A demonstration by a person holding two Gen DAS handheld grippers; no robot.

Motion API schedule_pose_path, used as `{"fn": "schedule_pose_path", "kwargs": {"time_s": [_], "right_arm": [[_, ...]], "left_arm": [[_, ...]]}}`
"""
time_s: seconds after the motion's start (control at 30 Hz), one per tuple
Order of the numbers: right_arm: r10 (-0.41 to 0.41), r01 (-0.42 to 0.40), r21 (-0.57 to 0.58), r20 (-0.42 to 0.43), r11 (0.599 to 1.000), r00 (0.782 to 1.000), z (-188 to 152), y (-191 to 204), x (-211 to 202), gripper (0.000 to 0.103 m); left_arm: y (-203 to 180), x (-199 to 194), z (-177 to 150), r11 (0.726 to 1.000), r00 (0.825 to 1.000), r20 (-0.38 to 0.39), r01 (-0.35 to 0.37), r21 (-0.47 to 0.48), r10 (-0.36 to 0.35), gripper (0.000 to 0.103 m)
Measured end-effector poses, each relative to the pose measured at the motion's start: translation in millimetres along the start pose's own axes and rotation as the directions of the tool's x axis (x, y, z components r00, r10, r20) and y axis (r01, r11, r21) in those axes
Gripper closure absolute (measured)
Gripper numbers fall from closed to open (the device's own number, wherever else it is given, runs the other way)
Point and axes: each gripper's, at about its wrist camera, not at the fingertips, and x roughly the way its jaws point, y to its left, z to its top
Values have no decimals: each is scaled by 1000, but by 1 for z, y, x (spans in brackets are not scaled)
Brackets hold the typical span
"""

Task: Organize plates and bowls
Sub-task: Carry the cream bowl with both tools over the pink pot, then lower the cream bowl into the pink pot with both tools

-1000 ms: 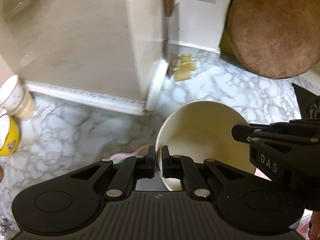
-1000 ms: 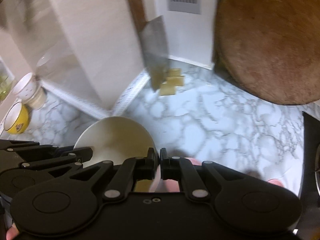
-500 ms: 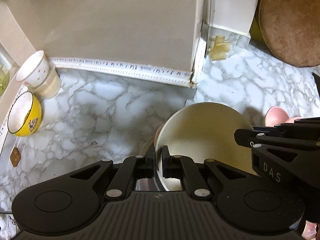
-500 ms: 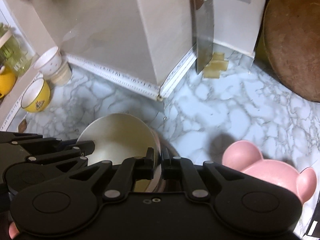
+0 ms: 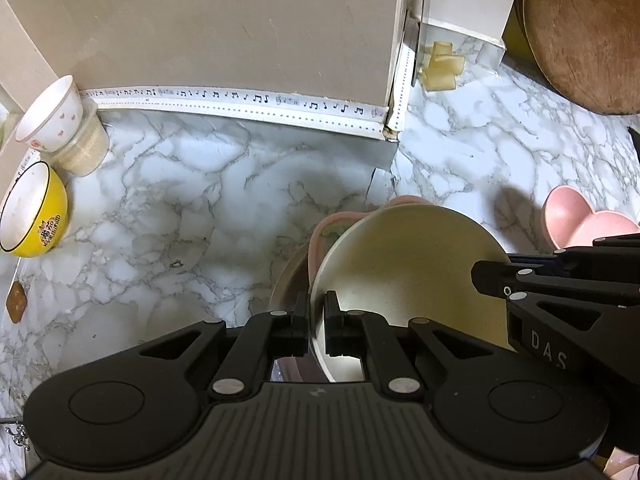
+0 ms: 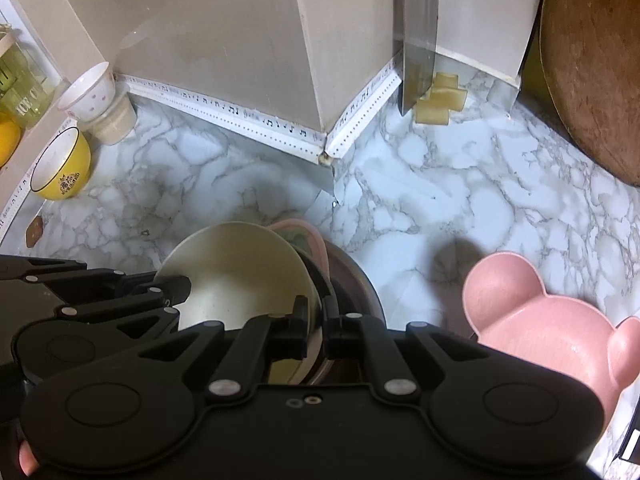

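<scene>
I grip one cream bowl (image 5: 404,264) with both tools: my left gripper (image 5: 317,320) is clamped on its left rim, my right gripper (image 6: 318,326) on its right rim. The bowl sits tilted over a stack of dishes, one pink-rimmed plate (image 6: 308,240) peeking out beneath. On the marble counter (image 5: 200,208) I count one pink bear-shaped dish (image 6: 536,324) to my right, one yellow bowl (image 5: 34,216) and one white cup (image 5: 52,120) far left.
</scene>
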Motion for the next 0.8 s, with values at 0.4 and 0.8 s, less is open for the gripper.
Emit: {"fn": "schedule_pose_path", "kwargs": {"time_s": [0.4,0.8], "right_arm": [[12,-12,5,-21,1000,1000,-2,-1,8,91],[56,-56,-1,8,998,998,-2,0,-1,80]], "left_arm": [[2,5,0,1000,1000,1,6,-5,-6,97],[11,4,-5,999,999,11,47,-22,-47,97]]}}
